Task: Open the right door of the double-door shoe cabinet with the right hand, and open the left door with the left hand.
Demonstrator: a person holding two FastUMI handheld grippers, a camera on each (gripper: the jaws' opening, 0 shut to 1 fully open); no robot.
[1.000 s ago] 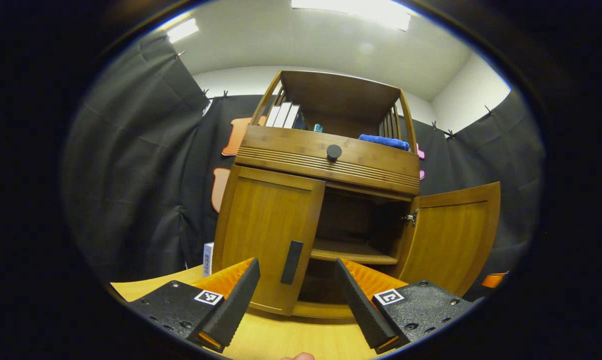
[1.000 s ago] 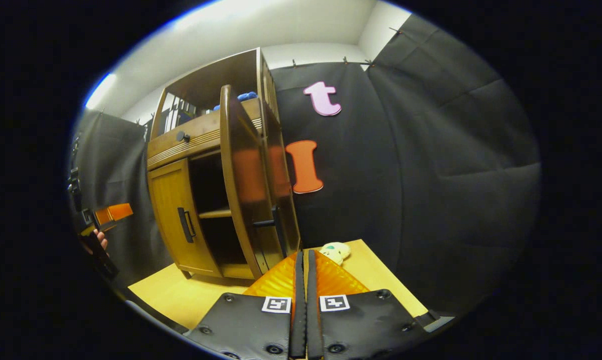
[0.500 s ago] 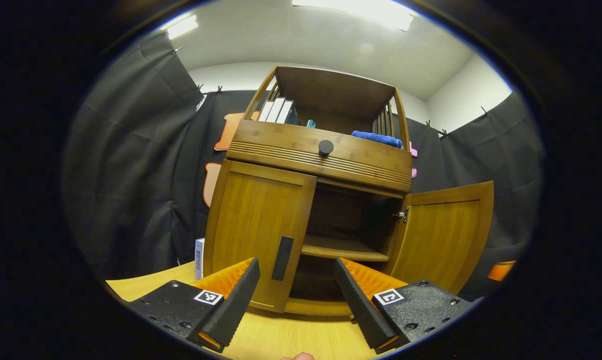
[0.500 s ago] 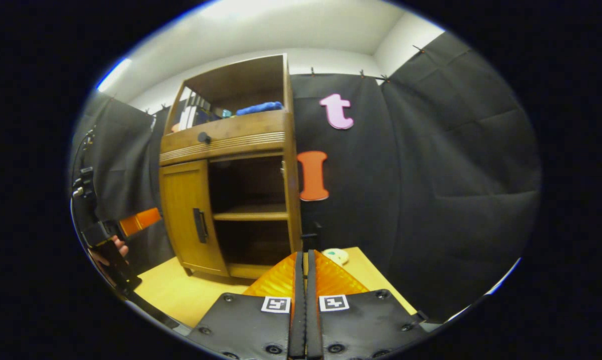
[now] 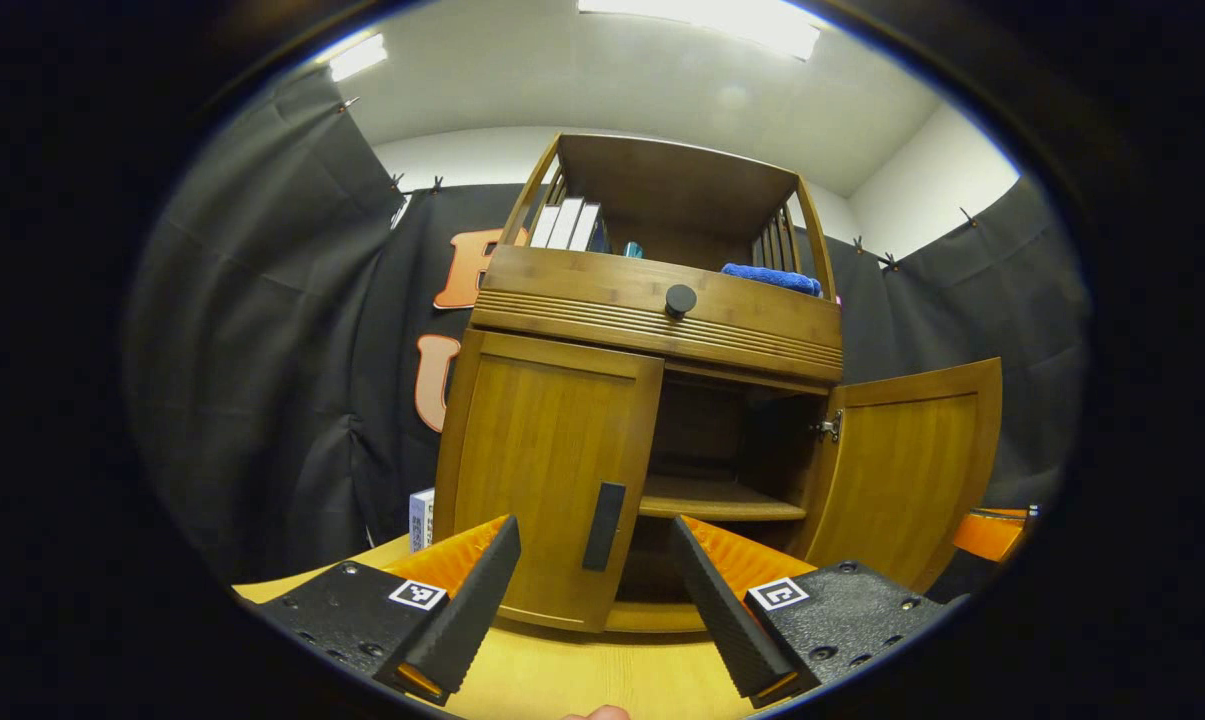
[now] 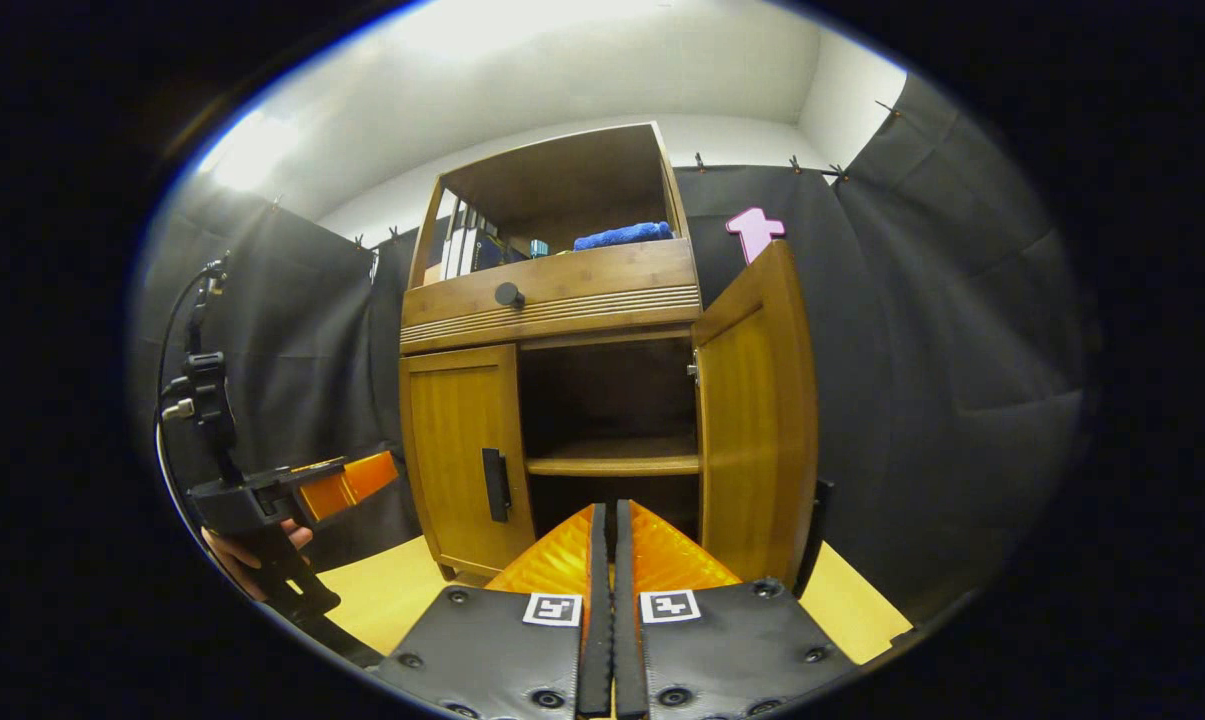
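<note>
The wooden shoe cabinet [image 5: 652,300] stands on a light wood table. Its left door [image 5: 542,470] is closed, and the black handle [image 5: 603,512] lies straight ahead between my fingers. My left gripper [image 5: 592,530] is open, a short way in front of that handle. The right door [image 6: 757,430] is swung wide open, its black handle [image 6: 812,540] on the outer side. My right gripper [image 6: 607,507] is shut with nothing in it, facing the open compartment. The left gripper [image 6: 347,480], held by a hand [image 6: 252,545], shows in the right gripper view, and the right gripper [image 5: 992,530] shows in the left gripper view.
Above the doors is a drawer with a round black knob [image 5: 679,299]. The top shelf holds books [image 5: 565,225] and a blue cloth [image 5: 770,278]. An inner shelf [image 6: 612,462] shows in the open half. A small white box [image 5: 421,518] stands left of the cabinet.
My right gripper has let go of the right door's handle and swung left to face the cabinet front; the door stays open. My left gripper has shifted only slightly before the left handle.
</note>
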